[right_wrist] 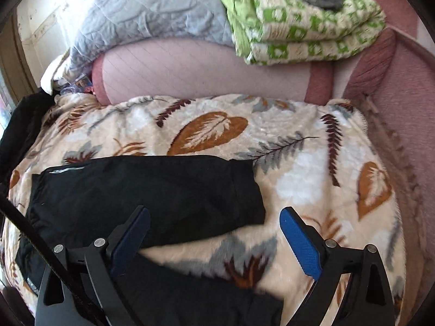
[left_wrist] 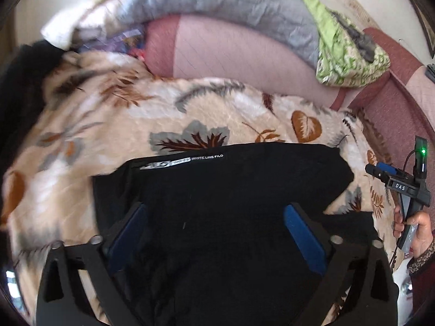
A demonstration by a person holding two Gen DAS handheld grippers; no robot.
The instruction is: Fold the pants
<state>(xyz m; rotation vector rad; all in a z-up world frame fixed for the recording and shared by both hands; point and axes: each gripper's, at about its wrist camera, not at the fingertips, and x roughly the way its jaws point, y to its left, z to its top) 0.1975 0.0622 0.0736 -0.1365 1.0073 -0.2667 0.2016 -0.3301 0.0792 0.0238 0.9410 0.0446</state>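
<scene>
Left wrist view: black fabric pants (left_wrist: 217, 195) spread on a cream plush blanket with brown and grey leaf print (left_wrist: 108, 125). Left tool (left_wrist: 214, 217) spread wide above the dark cloth, nothing clamped between its blue pads. Right tool (left_wrist: 380, 172) visible at the far edge, seemingly apart, though small and hard to judge.

Right wrist view: right tool (right_wrist: 214, 225) wide apart, empty, one finger over the pants (right_wrist: 146, 195), the other over the blanket (right_wrist: 312, 168). Folded green-and-white patterned quilt (right_wrist: 299, 27) resting beyond on pink cushions (right_wrist: 190, 68).

1 black pants (right_wrist: 146, 198), 1 leaf blanket (right_wrist: 299, 168), 2 quilts: grey (right_wrist: 152, 11), green (right_wrist: 304, 32); 2 claws (left_wrist: 214, 212) (right_wrist: 214, 217).
</scene>
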